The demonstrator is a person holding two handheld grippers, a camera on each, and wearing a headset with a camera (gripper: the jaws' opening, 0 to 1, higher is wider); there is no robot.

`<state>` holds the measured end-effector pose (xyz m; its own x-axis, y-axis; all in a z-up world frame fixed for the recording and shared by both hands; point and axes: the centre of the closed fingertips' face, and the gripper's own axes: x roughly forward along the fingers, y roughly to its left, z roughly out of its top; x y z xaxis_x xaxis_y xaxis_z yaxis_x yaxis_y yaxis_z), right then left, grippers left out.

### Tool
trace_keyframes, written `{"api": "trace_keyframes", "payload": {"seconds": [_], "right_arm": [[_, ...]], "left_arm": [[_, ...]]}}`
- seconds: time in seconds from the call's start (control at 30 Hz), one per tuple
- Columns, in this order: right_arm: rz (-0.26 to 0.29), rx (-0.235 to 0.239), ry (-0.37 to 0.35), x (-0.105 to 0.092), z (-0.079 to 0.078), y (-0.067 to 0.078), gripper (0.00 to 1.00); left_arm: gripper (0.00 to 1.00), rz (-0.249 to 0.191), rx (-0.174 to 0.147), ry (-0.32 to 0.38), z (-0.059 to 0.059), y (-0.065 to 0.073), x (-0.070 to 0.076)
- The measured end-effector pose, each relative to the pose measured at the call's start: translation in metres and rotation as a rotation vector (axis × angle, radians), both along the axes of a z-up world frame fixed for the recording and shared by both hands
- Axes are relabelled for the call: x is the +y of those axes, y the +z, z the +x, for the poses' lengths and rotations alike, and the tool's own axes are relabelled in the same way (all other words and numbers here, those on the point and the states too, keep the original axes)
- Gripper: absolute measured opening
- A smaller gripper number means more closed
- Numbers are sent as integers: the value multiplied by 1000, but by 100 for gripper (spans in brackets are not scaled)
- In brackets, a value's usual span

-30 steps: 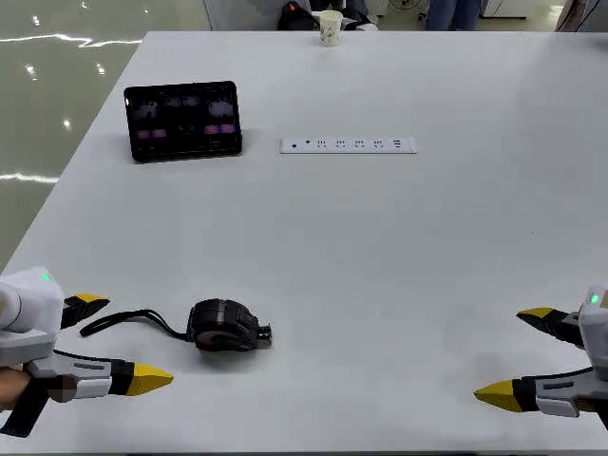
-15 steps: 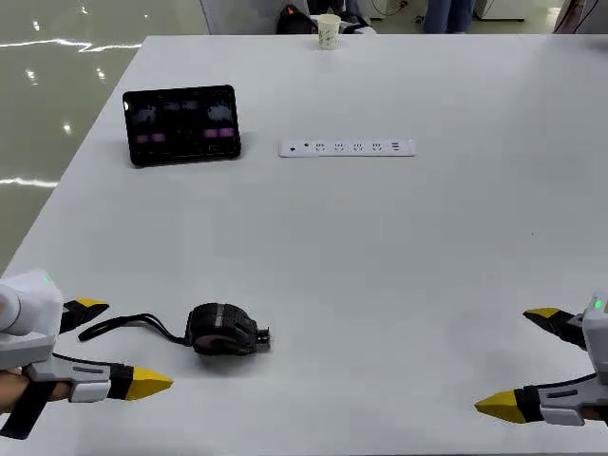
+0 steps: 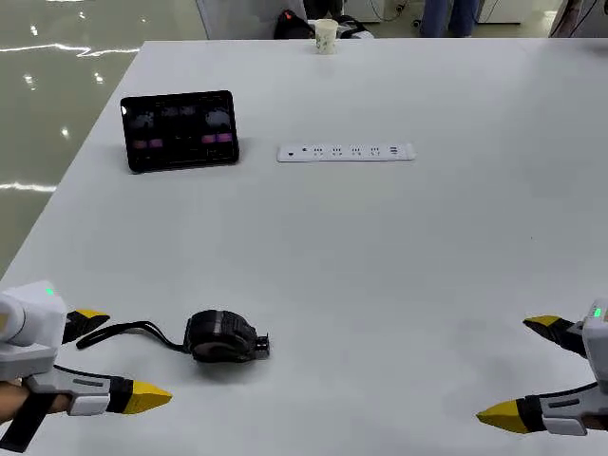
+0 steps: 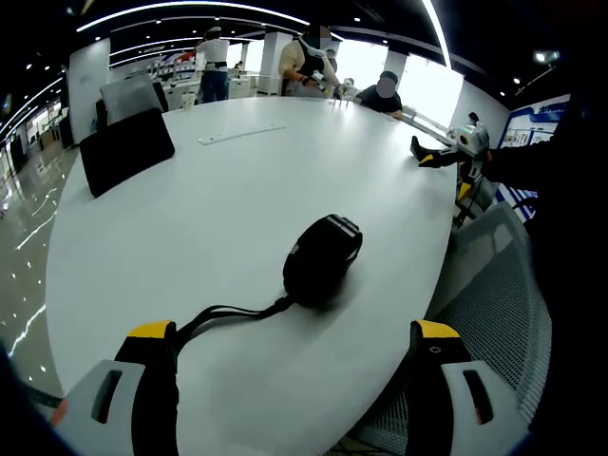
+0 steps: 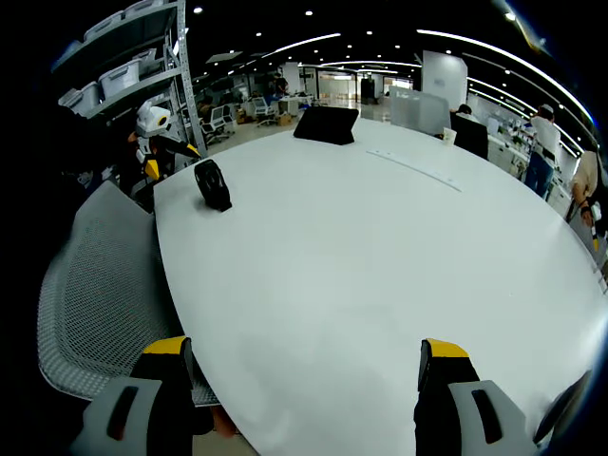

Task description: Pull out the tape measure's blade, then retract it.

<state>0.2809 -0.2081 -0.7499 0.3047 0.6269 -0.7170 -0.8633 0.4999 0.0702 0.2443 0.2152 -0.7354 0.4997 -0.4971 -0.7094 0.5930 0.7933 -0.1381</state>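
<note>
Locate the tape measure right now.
In the head view the tape measure lies on the white table near its front-left edge, just beyond the open left tool, its strap trailing toward that tool.

On my white tabletop (image 3: 408,256), a black lit-screen tablet (image 3: 180,130) stands propped left of a long white power strip (image 3: 346,153); a pale paper cup (image 3: 326,36) sits at the far edge.

Open table (image 3: 380,275) surface runs between the left gripper (image 3: 133,354) and right gripper (image 3: 503,369), both with jaws spread. Sole near obstacles: the tape measure (image 3: 224,336) and its strap (image 3: 123,332), just ahead of the left gripper. Tablet (image 3: 180,130), power strip (image 3: 346,152) and cup (image 3: 326,35) stand well apart, at the far side.
</note>
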Motion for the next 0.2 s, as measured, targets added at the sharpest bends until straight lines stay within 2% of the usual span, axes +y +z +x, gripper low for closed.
{"api": "trace_keyframes", "payload": {"seconds": [0.2], "right_arm": [[-1,2,-3,-1,2,0,99]], "left_arm": [[99,2,-8,4,4,3,3]]}}
